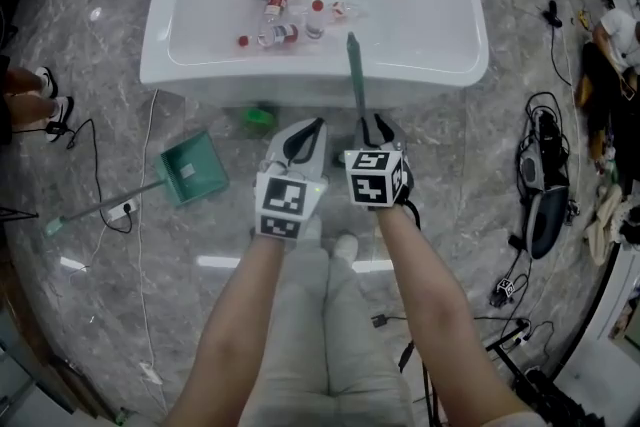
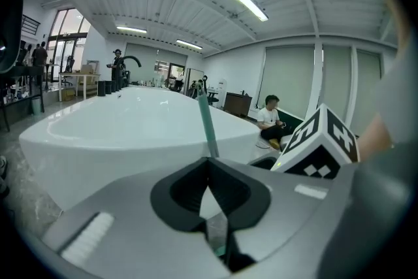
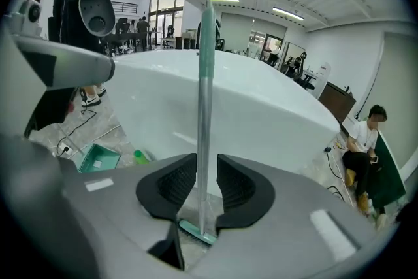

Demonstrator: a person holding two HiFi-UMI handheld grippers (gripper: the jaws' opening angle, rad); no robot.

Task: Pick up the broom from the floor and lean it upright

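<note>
The broom's teal and silver handle (image 1: 355, 75) stands upright against the white bathtub's rim (image 1: 300, 75). Its teal head (image 3: 196, 232) rests on the floor below my right gripper. My right gripper (image 1: 375, 125) has the handle (image 3: 204, 108) between its pads; the left pad lies against it and a gap shows at the right pad, so the jaws are open. My left gripper (image 1: 318, 125) hovers just left of the handle, shut and empty. In the left gripper view (image 2: 209, 163) the handle (image 2: 208, 121) rises just beyond the closed tips.
Several bottles (image 1: 290, 10) lie in the tub. A green dustpan (image 1: 190, 168) with a long handle lies on the floor at the left, a green bottle (image 1: 258, 117) by the tub's base. Cables and gear (image 1: 540, 175) crowd the right. A person's shoes (image 1: 50, 105) show at the far left.
</note>
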